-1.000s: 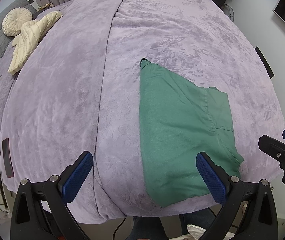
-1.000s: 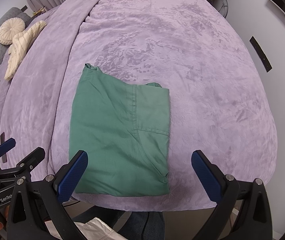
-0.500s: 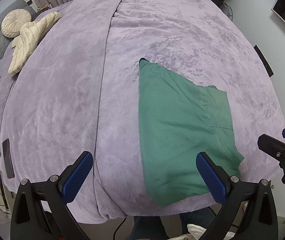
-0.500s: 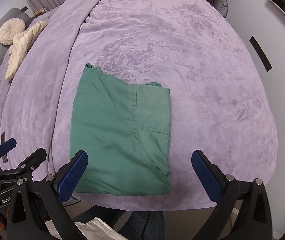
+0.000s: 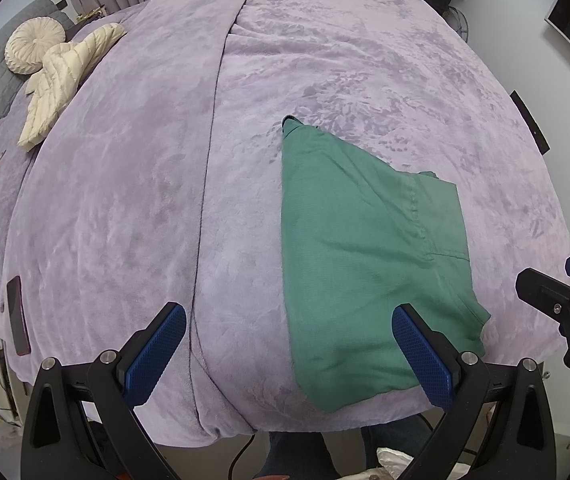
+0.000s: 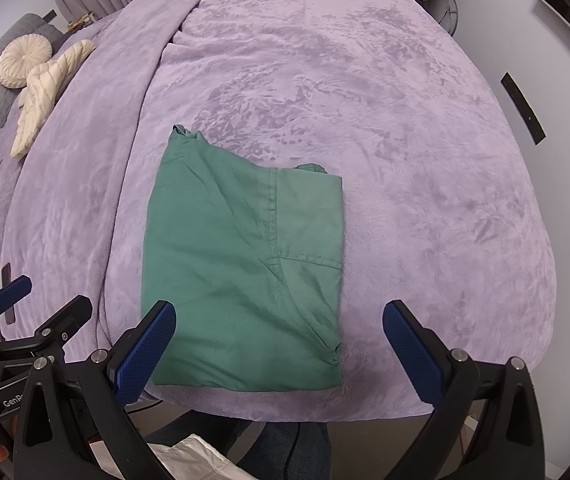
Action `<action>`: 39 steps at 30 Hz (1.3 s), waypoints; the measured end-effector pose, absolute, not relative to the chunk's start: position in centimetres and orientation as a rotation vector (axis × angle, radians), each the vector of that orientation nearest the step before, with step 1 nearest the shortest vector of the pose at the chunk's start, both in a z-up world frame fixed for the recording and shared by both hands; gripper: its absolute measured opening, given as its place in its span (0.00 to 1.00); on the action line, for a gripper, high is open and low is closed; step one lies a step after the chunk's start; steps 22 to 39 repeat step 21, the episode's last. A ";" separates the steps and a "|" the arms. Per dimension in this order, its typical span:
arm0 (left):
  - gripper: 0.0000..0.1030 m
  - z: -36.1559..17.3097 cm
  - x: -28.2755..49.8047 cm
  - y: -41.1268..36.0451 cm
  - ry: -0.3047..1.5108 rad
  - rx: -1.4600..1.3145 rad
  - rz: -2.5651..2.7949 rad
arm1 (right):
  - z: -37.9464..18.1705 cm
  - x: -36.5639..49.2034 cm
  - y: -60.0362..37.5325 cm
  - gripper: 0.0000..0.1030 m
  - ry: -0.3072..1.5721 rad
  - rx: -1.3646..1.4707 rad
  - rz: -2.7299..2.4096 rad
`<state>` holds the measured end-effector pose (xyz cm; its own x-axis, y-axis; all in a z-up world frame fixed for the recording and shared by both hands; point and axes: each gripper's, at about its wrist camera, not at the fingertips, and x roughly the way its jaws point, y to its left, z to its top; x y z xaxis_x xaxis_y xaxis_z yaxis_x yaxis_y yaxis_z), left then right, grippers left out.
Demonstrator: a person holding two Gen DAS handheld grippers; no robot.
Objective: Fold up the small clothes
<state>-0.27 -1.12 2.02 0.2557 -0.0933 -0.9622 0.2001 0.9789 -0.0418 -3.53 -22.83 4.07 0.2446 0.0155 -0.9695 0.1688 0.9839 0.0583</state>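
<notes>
A: Where do we stand with the green garment (image 6: 245,276)?

B: It lies flat on the purple bedspread (image 6: 385,128), near the edge closest to us, already doubled into a rough rectangle. A seam runs down its right half, and a small bunched corner pokes out at the far left.

A: And our tools?

B: Our left gripper (image 5: 289,354) hangs wide apart above the near edge, holding nothing; its right pad sits over the garment's lower right part in the left wrist view, though we cannot tell whether it touches the cloth. Our right gripper (image 6: 279,354) is just as wide and empty, its left pad over the garment's near left corner, its right pad out over bare bedspread.

A: So which step is this?

B: We judge it a pause between folds: one fold looks done, and nothing is gripped yet. It may even be the final check before we set it aside.

A: What does the next move ask of us?

B: If we fold again, we need both tools down at the near corners, pinching every layer together, then lifting evenly toward the far edge so that the seam stays straight. The plush bedspread could get pinched along with it, so we should grip shallow.
</notes>
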 end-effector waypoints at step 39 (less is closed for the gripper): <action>1.00 1.6 0.8 2.9 1.288 0.049 -0.149 | 3.4 -1.4 -20.3 1.00 1.355 0.087 -0.053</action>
